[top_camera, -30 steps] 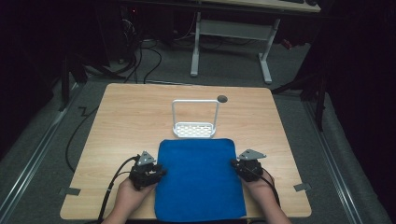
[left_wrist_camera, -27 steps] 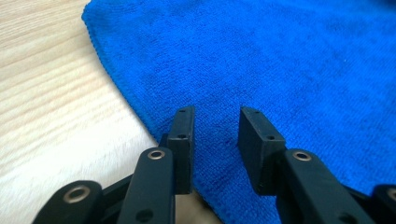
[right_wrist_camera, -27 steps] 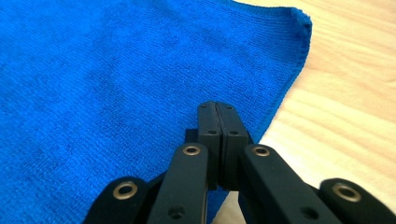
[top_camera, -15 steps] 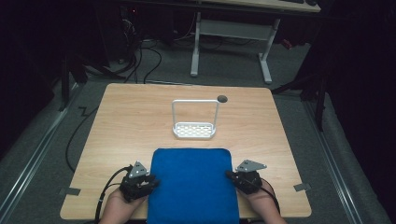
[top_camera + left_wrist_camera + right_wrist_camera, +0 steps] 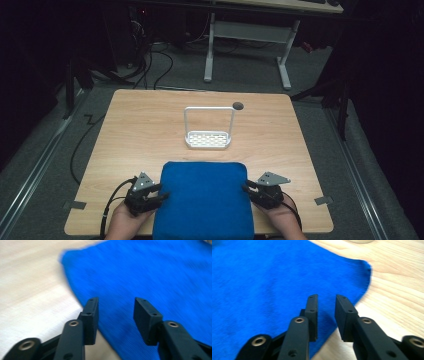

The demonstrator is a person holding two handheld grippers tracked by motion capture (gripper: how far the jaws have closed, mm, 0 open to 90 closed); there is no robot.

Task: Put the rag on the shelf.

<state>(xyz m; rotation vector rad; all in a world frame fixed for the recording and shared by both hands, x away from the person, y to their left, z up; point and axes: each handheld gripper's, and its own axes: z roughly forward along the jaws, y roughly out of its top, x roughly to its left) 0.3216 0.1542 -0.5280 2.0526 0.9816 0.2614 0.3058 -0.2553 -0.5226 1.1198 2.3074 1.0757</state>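
One bright blue cloth (image 5: 202, 200) lies flat; both grippers' jaws have just parted, released.

The near edge of the blue cloth (image 5: 202, 200) is cut off by the frame's bottom between the two grippers, and ahead of the left gripper (image 5: 115, 307) the cloth's far corner is blurred.

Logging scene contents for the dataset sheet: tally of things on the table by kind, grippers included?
Blue cloth: 1
White rack with perforated base: 1
Handheld grippers: 2, left gripper and right gripper, both with jaws open at the cloth's side edges
Total: 4
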